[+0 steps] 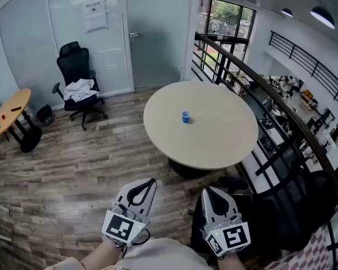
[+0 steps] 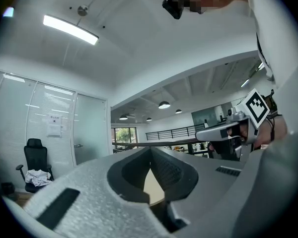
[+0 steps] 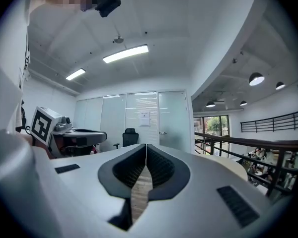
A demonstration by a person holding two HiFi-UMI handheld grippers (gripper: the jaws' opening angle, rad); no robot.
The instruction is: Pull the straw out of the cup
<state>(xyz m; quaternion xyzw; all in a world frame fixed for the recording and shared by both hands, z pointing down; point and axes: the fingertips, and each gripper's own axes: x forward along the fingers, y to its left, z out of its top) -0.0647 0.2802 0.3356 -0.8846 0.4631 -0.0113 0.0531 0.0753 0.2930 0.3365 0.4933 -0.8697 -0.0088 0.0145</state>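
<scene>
A small blue cup [image 1: 185, 116] stands alone near the middle of the round beige table [image 1: 225, 145], far ahead of me. It is too small in the head view to tell a straw in it. My left gripper [image 1: 151, 181] and right gripper [image 1: 206, 190] are held side by side low in that view, well short of the table, over the wood floor. Both point level and hold nothing. In the left gripper view the left gripper [image 2: 150, 148] has its jaw tips together, and the right gripper [image 3: 146, 145] is likewise shut in its own view. Neither gripper view shows the cup.
A black office chair [image 1: 79, 80] with a cloth on it stands by the glass wall at the back left. A small yellow table [image 1: 10, 112] is at the far left. A dark curved railing [image 1: 281, 108] runs along the right, just behind the round table.
</scene>
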